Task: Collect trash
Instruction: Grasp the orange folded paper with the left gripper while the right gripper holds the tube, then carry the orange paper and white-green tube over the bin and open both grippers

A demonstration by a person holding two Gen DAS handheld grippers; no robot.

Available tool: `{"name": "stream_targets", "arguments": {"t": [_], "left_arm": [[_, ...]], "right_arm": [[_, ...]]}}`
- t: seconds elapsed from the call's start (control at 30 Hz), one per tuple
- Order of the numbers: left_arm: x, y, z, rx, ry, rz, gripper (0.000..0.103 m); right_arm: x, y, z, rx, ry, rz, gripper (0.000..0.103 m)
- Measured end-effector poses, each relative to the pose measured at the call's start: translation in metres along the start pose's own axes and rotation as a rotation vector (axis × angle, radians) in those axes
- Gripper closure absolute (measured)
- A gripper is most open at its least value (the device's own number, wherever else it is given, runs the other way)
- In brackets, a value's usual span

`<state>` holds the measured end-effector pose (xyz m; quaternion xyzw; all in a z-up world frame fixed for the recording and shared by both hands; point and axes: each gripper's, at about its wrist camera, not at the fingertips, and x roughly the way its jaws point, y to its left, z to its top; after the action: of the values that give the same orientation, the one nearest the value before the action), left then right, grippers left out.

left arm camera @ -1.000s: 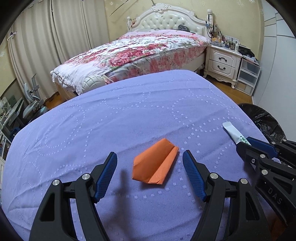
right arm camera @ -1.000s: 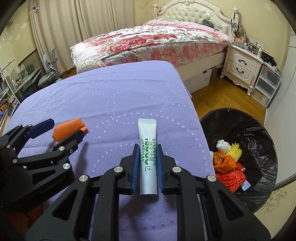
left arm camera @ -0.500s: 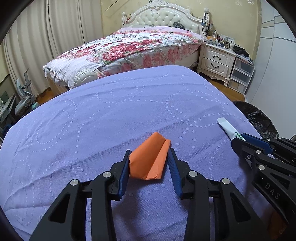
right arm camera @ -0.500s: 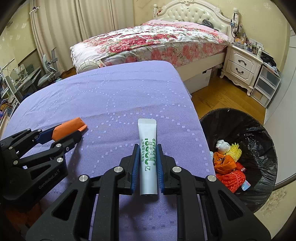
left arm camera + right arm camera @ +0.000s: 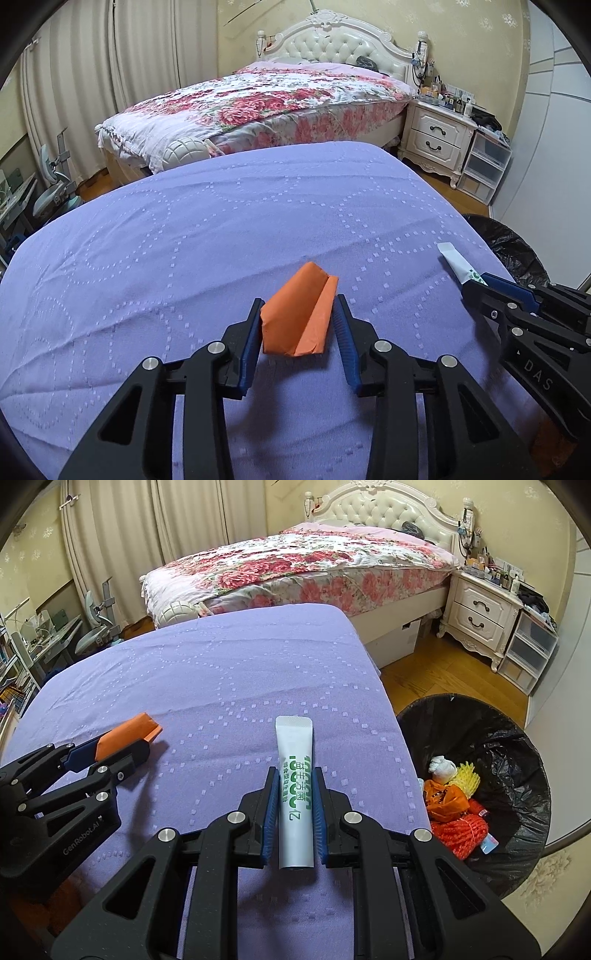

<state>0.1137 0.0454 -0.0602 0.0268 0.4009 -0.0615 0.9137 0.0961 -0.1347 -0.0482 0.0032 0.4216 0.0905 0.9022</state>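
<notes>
Left wrist view: the left gripper (image 5: pixel 299 325) has its blue pads closed against both sides of a folded orange paper (image 5: pixel 297 319), which is lifted a little off the purple bedspread (image 5: pixel 221 221). Ahead of the paper the spread is bare and open all the way to its far edge, beyond which stands a floral bed (image 5: pixel 266 99). At the right, the right gripper (image 5: pixel 476 286) pinches a white tube (image 5: pixel 456 260) close to the spread's right edge, and the black rim of a trash bin (image 5: pixel 513 243) shows just past that edge

Right wrist view: the right gripper (image 5: pixel 295 801) is clamped narrowly on the white tube (image 5: pixel 295 768), whose crimped end points forward over the spread (image 5: pixel 229 672). The tube hangs near the right edge of the purple surface; directly beyond that edge the trash bin (image 5: pixel 517 738), lined with a black bag, stands open on the wooden floor (image 5: pixel 436 672), already holding orange and yellow scraps. At the left, the left gripper (image 5: pixel 122 747) holds the orange paper (image 5: pixel 127 733), well apart from the tube, with bare spread between them
</notes>
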Motion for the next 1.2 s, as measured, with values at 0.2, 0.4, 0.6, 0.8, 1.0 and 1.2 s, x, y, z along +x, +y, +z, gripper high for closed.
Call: {"name": "stream_targets", "arguments": {"t": [0.2, 0.4, 0.6, 0.8, 1.0, 1.2], "left_arm": [[-0.013, 0.0, -0.007, -0.017, -0.016, -0.006, 0.065], [-0.031, -0.005, -0.009, -0.028, -0.059, -0.016, 0.065], [-0.049, -0.02, -0.006, -0.017, -0.114, -0.045, 0.065], [-0.059, -0.039, 0.002, 0.003, -0.156, -0.081, 0.065], [-0.054, -0.064, 0.014, 0.03, -0.176, -0.114, 0.065], [-0.046, -0.094, 0.023, 0.068, -0.19, -0.15, 0.065]], "right_arm": [[-0.011, 0.005, -0.005, -0.01, -0.015, 0.001, 0.086], [-0.027, 0.005, -0.011, -0.007, -0.04, -0.004, 0.086], [-0.048, -0.01, -0.015, 0.017, -0.081, -0.02, 0.086], [-0.069, -0.036, -0.016, 0.058, -0.128, -0.063, 0.086], [-0.08, -0.067, -0.016, 0.086, -0.169, -0.137, 0.086], [-0.086, -0.099, -0.014, 0.13, -0.195, -0.192, 0.085]]}}
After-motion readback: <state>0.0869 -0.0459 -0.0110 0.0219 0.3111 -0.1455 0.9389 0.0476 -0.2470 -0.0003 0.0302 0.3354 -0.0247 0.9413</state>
